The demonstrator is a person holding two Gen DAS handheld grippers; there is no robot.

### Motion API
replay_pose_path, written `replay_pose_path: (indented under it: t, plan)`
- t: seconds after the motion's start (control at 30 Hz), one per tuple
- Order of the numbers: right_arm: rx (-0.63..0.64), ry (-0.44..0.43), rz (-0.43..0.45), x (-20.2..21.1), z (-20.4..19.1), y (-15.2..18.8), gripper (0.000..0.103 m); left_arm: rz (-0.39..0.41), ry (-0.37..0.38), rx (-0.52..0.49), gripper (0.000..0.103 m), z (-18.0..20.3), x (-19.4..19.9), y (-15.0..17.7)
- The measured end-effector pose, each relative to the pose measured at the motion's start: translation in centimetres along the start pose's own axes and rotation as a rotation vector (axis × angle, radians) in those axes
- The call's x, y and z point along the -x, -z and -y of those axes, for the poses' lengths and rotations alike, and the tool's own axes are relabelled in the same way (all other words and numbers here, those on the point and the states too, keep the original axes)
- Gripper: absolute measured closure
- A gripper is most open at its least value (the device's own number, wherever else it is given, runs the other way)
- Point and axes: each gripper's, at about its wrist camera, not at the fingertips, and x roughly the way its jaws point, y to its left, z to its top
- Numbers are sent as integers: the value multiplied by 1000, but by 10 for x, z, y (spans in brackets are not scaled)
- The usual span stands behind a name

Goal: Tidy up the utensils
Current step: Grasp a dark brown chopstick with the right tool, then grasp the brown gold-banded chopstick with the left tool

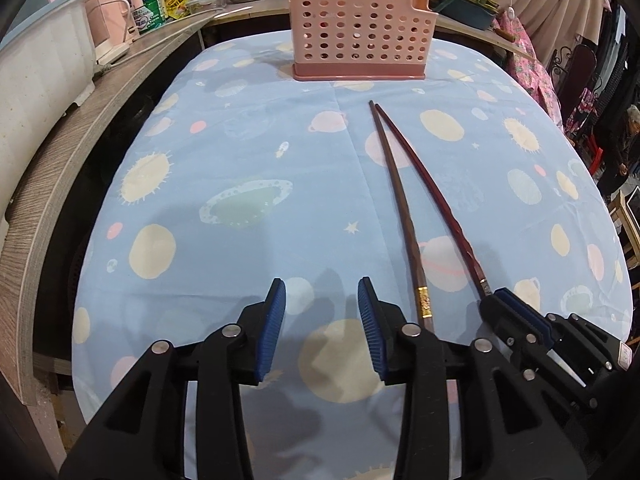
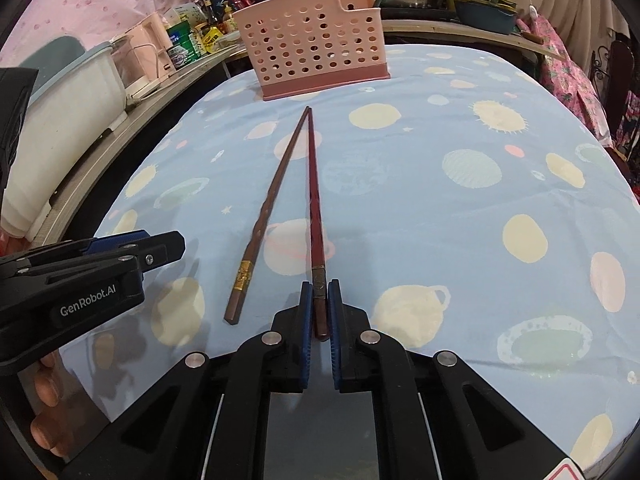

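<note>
Right gripper (image 2: 319, 308) is clamped on the thick end of a dark red chopstick (image 2: 313, 184) that lies on the worktop (image 2: 460, 240), which is covered by a blue cloth with planets. Left gripper (image 1: 322, 316) hangs released over the cloth with nothing between its blue pads. A brown chopstick (image 1: 396, 196) lies free just beside it, its tip meeting the red one's. A pink perforated utensil holder (image 1: 358, 24) stands upright at the far edge.
</note>
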Motion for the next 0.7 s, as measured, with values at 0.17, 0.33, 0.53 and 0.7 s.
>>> replay_pose_path:
  t: [0.17, 0.33, 0.53, 0.7]
  plan:
    - [-33, 13, 5, 7, 17, 3, 96, -9, 28, -11, 50, 14, -4, 3]
    - [-49, 15, 9, 11, 28, 6, 96, -28, 35, -28, 50, 27, -13, 4]
    - [-51, 13, 12, 12, 29, 7, 96, -27, 46, -36, 50, 36, -14, 2]
    - [-51, 10, 11, 12, 29, 8, 96, -35, 54, -46, 50, 42, -18, 3]
